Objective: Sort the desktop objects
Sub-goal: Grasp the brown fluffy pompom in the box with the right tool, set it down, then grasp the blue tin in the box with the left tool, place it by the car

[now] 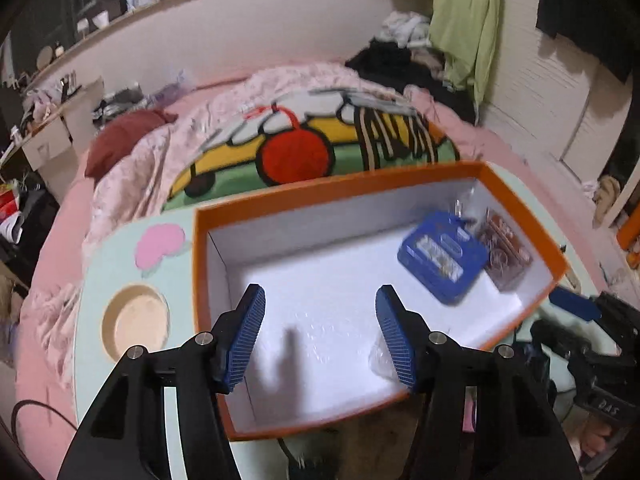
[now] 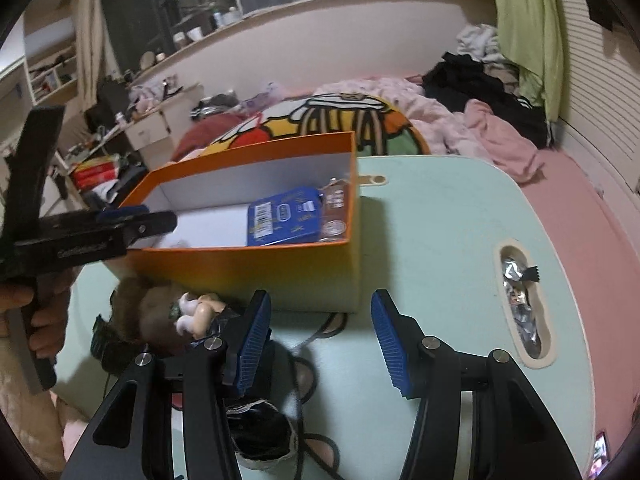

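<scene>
The left tool hangs over the orange box in the lower middle of the left wrist view, jaws parted and gripping nothing; between its blue pads only the white box floor shows. A crumpled bit of clear wrap lies on that floor just beside the right-hand pad; whether it touches the pad cannot be told.

In the far right corner of the box lie a blue packet and, against it, a clear case of brownish clips. The box rests on a mint-green tabletop, which has a round recess at the lower left of the left wrist view and a pink cloud shape above it. Behind the tabletop is a bed with a cartoon blanket.

In the right wrist view the right tool sits at the lower middle, released, with bare tabletop and a dark cord between its pads. A brown-haired doll lies at the lower left, against the near wall of the box. A dark wrapped bundle lies below the left pad. An oblong slot at the right holds silvery wrappers. At the left edge a hand grips the left tool's handle.
</scene>
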